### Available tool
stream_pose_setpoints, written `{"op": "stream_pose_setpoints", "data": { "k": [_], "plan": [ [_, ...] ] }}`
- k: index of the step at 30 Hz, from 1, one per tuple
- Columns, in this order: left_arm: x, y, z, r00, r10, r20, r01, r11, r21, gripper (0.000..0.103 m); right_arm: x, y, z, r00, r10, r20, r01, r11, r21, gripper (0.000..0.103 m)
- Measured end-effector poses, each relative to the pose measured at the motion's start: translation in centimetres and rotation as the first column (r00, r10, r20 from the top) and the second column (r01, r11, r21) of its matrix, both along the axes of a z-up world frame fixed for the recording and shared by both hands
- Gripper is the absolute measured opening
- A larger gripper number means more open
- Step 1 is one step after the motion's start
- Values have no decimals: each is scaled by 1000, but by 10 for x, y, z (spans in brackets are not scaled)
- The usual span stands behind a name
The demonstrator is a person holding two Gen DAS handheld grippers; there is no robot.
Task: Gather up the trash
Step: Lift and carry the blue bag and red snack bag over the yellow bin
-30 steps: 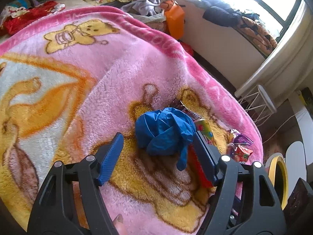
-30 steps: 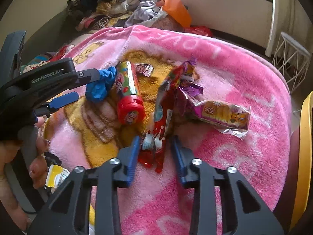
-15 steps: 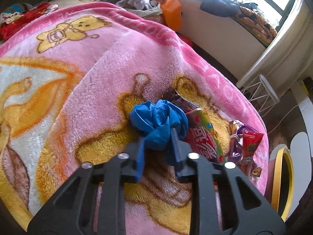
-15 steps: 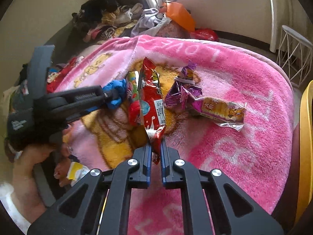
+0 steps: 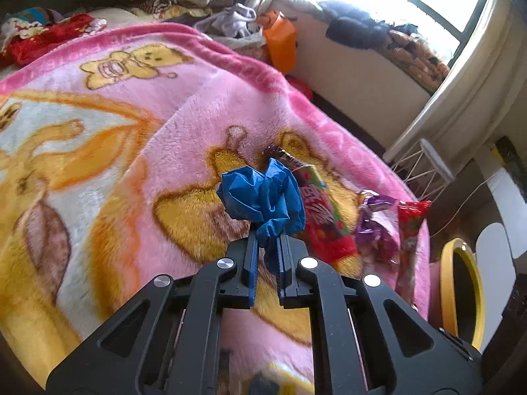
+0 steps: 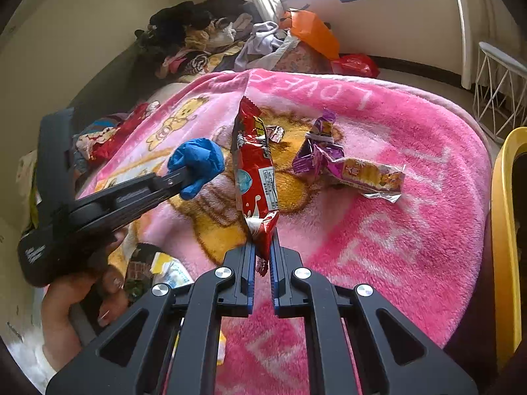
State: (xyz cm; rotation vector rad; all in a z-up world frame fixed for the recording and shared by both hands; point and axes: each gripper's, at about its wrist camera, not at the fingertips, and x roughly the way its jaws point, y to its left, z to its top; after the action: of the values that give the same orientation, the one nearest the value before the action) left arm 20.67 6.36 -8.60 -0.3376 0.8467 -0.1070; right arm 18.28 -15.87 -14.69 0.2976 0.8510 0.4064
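My left gripper [image 5: 266, 240] is shut on a crumpled blue glove [image 5: 262, 196] and holds it above the pink blanket [image 5: 204, 115]; the glove also shows in the right wrist view [image 6: 197, 161]. My right gripper [image 6: 262, 250] is shut on the lower end of a red snack wrapper [image 6: 253, 168], which stands upright above the blanket. A colourful candy tube [image 5: 321, 210], a purple wrapper [image 6: 316, 151] and a clear snack bag [image 6: 369, 177] lie on the blanket. A small dark wrapper [image 6: 275, 131] lies further back.
A yellow-rimmed bin [image 5: 461, 289] stands at the right beside the bed and shows in the right wrist view [image 6: 504, 230]. A white wire rack [image 5: 425, 168] stands by the wall. Clothes [image 6: 204, 42] and an orange bag [image 6: 314, 33] are piled at the far end.
My left gripper closed on the blue glove and lifted it. My right gripper closed on the red wrapper and raised it upright off the blanket.
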Motion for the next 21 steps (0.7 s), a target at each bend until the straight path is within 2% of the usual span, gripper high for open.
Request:
{"op": "stream_pose_setpoints", "data": {
  "k": [14,21],
  "plan": [
    [-48,-12,44,991,-13,135,13,1000,0,5,-27,0,24,995,40,94,-37,999,-37,8],
    [-60,-16,57,986,-23,163,28,999,-27,5,-39,-15,31,991,30,132,-23,998,-50,8]
  ]
}}
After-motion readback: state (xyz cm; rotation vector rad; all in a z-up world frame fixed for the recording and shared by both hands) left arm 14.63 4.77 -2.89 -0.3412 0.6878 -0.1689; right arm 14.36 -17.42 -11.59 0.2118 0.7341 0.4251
